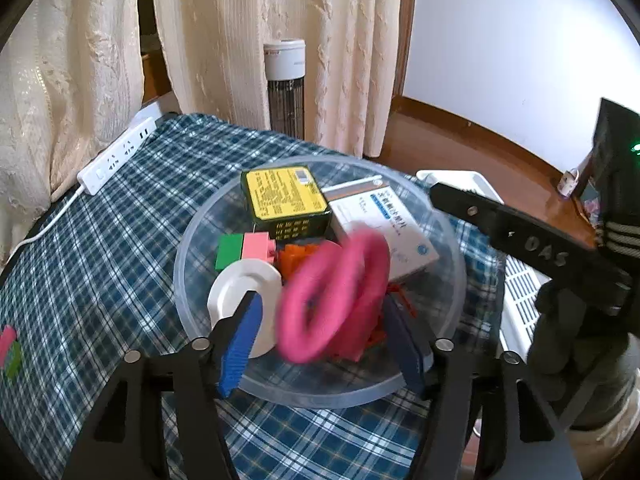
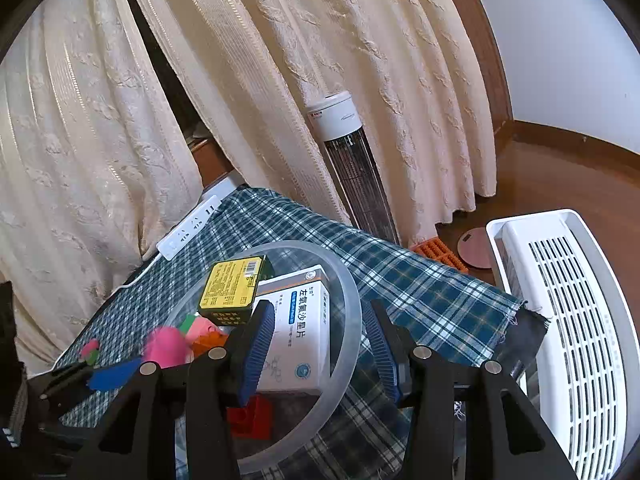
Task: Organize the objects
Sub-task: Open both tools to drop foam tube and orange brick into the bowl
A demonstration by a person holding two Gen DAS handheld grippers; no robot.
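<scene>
The left gripper (image 1: pixel 320 336) has its fingers spread wide around blurred pink fuzzy rings (image 1: pixel 334 298), apparently dropping into the round clear plastic bowl (image 1: pixel 192 248) among boxes and blocks. The right gripper (image 2: pixel 318 344), fingers also wide and empty, straddles the bowl's rim. Likely next: fetching the pink-green block (image 1: pixel 10 350) from the blue plaid-clothed surface (image 1: pixel 100 240) near cream curtains (image 1: pixel 224 40).

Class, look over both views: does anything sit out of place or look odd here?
Yes: a pink-and-green block lies alone on the plaid cloth, outside the clear bowl holding the other items. An orange piece sits on the floor.
</scene>
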